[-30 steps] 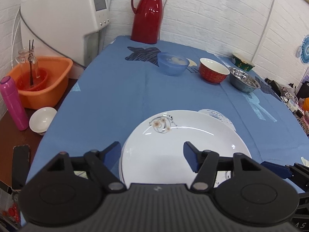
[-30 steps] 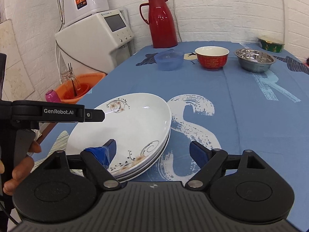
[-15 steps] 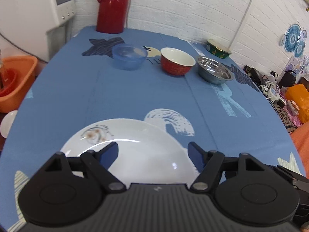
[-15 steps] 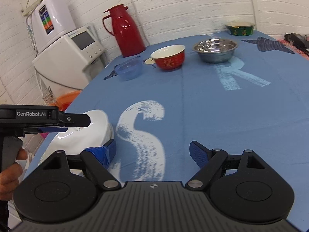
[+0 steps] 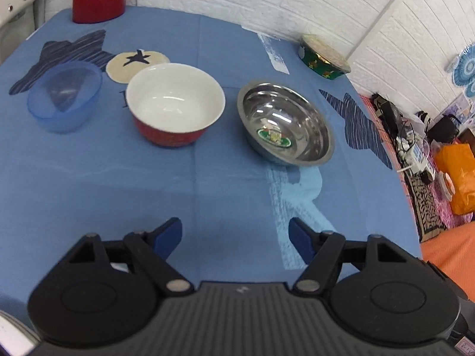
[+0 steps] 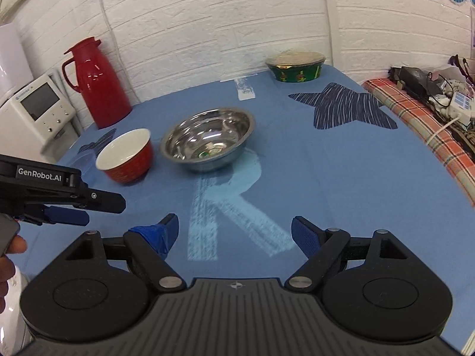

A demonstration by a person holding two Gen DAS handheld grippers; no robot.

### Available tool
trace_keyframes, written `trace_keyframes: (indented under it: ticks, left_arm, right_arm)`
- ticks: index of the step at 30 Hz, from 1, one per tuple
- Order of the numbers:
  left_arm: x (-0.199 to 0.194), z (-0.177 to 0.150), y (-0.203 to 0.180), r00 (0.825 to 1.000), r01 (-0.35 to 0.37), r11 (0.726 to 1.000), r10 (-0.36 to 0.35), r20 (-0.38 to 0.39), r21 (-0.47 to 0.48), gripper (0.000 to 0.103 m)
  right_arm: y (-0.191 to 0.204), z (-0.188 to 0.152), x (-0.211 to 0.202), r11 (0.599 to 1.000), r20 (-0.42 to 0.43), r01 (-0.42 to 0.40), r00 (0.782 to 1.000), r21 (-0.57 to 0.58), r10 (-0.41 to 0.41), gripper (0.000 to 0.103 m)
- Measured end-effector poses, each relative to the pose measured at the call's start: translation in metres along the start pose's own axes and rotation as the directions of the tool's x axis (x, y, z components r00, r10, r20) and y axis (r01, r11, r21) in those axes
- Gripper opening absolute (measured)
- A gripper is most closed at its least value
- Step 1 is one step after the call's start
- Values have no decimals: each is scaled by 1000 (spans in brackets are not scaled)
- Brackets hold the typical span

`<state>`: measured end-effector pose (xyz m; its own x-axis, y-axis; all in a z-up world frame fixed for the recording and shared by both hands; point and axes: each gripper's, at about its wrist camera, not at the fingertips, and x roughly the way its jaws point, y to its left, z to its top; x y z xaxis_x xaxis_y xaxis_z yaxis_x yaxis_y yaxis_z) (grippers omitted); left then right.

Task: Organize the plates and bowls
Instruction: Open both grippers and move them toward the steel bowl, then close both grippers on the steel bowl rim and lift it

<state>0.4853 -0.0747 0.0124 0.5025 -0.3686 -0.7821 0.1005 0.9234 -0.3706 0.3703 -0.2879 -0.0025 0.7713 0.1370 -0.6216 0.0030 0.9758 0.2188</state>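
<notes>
Three bowls stand in a row on the blue tablecloth point(image 5: 207, 178): a translucent blue bowl point(image 5: 65, 96), a red bowl with a white inside point(image 5: 175, 103) point(image 6: 126, 157), and a steel bowl point(image 5: 285, 123) point(image 6: 207, 139). My left gripper point(image 5: 236, 235) hovers open over bare cloth, short of the red and steel bowls, nothing between its fingers. My right gripper point(image 6: 234, 233) is open too, over the pale letter R, in front of the steel bowl. The left gripper's side point(image 6: 59, 195) shows at the left of the right wrist view. A white plate edge point(image 5: 12, 335) peeks in at bottom left.
A red thermos point(image 6: 95, 83) and a white appliance point(image 6: 35, 112) stand at the back left. A green lidded bowl point(image 6: 295, 66) sits at the far edge by the brick wall. Clutter, cables and an orange bag point(image 5: 457, 175) lie off the table's right side.
Both grippers have moved forward and to the right, away from the stacked white plates, which have dropped out of view. The three bowls are now much closer. Both stay open.
</notes>
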Motion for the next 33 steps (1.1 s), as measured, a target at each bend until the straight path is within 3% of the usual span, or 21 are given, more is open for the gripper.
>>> trace_keyframes:
  ticks: [7, 13, 21, 27, 30, 33]
  left_arm:
    - [38, 28, -6, 1000, -18, 987, 21, 16, -161, 72]
    - [60, 39, -1, 1000, 9, 954, 0, 30, -301, 72]
    - [81, 41, -3, 997, -31, 927, 54, 52, -373, 72]
    - [83, 40, -8, 992, -56, 927, 92, 81, -371, 72]
    - [84, 40, -10, 990, -78, 929, 116, 83, -360, 71]
    - [85, 41, -9, 988, -81, 931, 123, 96, -355, 71]
  right_arm:
    - [-20, 51, 55, 1000, -5, 22, 1000, -6, -22, 70]
    - [-19, 83, 102, 999, -24, 34, 999, -13, -35, 70]
    - [-7, 95, 148, 992, -72, 61, 995, -111, -70, 70]
    - [5, 93, 166, 979, -53, 70, 995, -189, -82, 70]
    - [12, 90, 177, 971, -87, 64, 992, -230, -86, 70]
    - [10, 90, 181, 977, -88, 50, 994, -207, -70, 70]
